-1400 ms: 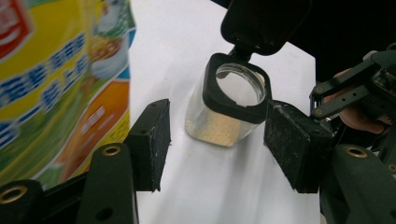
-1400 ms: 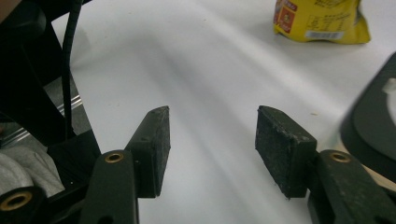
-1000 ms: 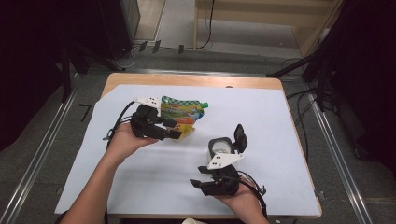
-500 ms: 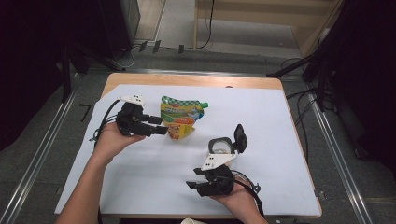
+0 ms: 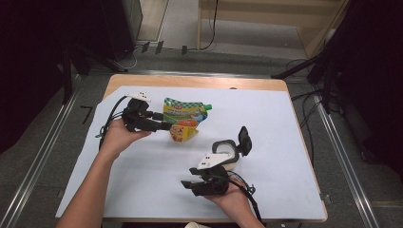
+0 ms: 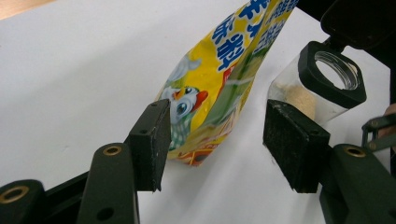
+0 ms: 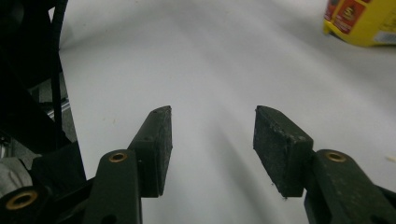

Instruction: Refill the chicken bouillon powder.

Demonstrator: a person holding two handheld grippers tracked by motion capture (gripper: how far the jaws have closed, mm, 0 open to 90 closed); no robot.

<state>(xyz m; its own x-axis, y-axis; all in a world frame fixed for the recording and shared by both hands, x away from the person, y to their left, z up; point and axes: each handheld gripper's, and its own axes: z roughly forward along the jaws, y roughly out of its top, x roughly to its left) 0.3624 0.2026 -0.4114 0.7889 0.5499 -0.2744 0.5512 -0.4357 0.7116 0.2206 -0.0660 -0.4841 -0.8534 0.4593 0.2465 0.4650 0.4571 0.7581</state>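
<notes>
My left gripper [image 6: 212, 140] is spread wide w/ the yellow seasoning pouch [image 6: 219, 79] between the jaws, nothing clamped yet; pouch lies on the white table cover [image 5: 294, 123], far-left of centre. Open-lid glass jar [image 5: 227, 151] sits near centre, prob. the refill target. Right gripper [image 7: 212, 140] is also spread, empty, parked near edge to keep clear.

The left claw [image 5: 166, 126] has drawn back from the pouch [image 5: 183, 116], jaws now apart.
</notes>
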